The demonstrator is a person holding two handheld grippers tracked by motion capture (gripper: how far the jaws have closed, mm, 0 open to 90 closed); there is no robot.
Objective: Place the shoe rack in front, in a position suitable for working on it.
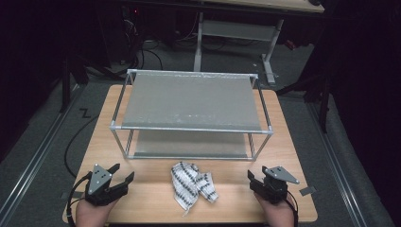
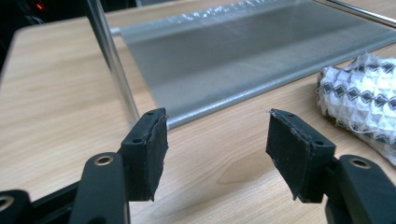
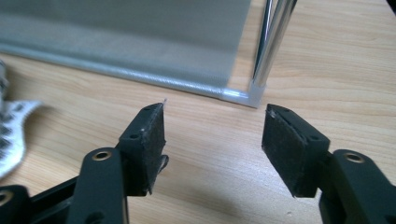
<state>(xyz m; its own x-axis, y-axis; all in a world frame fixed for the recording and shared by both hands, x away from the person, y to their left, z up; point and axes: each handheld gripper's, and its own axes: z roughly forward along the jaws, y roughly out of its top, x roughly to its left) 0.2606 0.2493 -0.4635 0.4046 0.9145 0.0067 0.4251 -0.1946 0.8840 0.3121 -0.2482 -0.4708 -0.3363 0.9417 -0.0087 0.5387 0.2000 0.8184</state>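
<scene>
A crumpled white cloth with a black diamond pattern [image 1: 193, 187] lies on the wooden table [image 1: 151, 189] near its front edge, between both hands. My left gripper [image 1: 121, 174] rests at the front left, open, with bare wood between its pads; the cloth [image 2: 364, 100] shows at the right of the left gripper view. At the front right my right gripper [image 1: 257, 174] stands open and holds nothing; a corner of the cloth [image 3: 11, 130] shows at the left edge of the right gripper view.
A two-tier metal rack [image 1: 191, 101] with grey shelves stands across the middle of the table. Its lower shelf [image 2: 243, 60] and front posts [image 3: 268, 46] lie just ahead of both grippers. Beyond the table stand a dark floor and another desk's legs [image 1: 269, 56].
</scene>
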